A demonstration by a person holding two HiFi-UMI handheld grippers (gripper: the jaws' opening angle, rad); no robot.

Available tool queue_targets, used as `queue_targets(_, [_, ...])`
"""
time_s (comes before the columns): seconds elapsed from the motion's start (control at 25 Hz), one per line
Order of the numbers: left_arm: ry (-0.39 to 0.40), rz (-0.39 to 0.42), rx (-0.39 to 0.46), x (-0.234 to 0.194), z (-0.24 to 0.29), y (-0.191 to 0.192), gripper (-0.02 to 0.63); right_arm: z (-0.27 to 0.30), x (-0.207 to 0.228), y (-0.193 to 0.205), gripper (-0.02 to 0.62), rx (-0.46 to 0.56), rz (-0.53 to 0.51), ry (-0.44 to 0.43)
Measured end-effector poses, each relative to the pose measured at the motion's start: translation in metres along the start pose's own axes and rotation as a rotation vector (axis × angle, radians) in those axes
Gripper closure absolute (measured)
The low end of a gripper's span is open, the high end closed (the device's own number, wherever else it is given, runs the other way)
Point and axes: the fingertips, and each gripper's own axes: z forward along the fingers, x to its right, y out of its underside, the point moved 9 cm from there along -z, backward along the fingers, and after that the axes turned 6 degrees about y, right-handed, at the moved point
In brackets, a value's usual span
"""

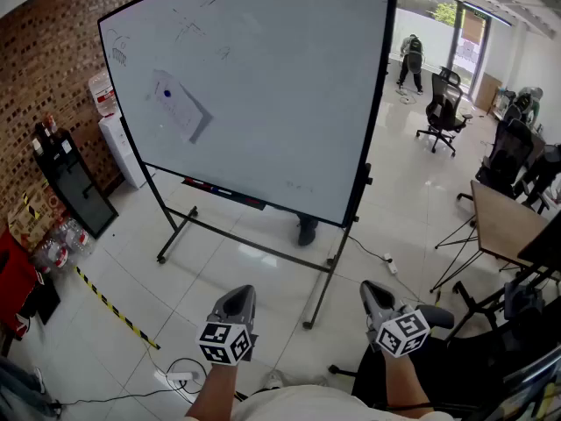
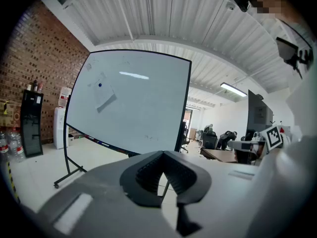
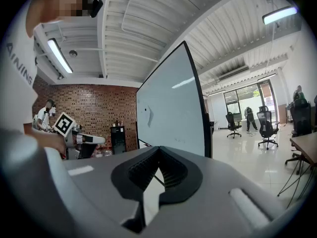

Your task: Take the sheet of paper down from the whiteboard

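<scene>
While both claws hang low in front of the whiteboard point(image 1: 263, 86), well apart from it, the sheet of paper point(image 1: 181, 105) is up on the board. It sits on the upper left part of the whiteboard and it is tilted. A small blue dot point(image 1: 166, 94) shows on the paper near its top end. Nothing touches the paper.

The left gripper point(image 1: 238, 293) is in front of the whiteboard's lower edge, on the left. Its two jaws are pressed together and nothing is between them. The right gripper point(image 1: 375, 289) is in front of the whiteboard's right leg. Its jaws are pressed together too, and they hold nothing. Both claws point toward the whiteboard, almost level.

A thin tray point(image 1: 224, 192) with pens runs along the bottom edge of the whiteboard. A dark shoe point(image 1: 307, 231) peeks out from behind the whiteboard, under its bottom edge. To the left of the whiteboard is a brick wall point(image 1: 44, 68), with a white water cooler point(image 1: 120, 146) and a black stand point(image 1: 74, 182) beside it. A strip of yellow and black tape point(image 1: 110, 305) lies on the floor in front of the whiteboard, to the left. To the right of the whiteboard are a black office chair point(image 1: 443, 112) and a wooden desk point(image 1: 508, 226).
</scene>
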Motion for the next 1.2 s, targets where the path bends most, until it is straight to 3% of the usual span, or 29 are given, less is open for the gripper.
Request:
queue_targets(0.56, [-0.059,-0.018,0.025,-0.07,-0.033,-0.006,0.604,0.064,-0.053,0.0,0.589,-0.026,-0.018,-0.054])
queue_targets(1.2, [-0.336,-0.085,0.085,-0.185,-0.089,-0.019,0.604,0.232,-0.133,-0.011,0.588,-0.061,-0.051,-0.342])
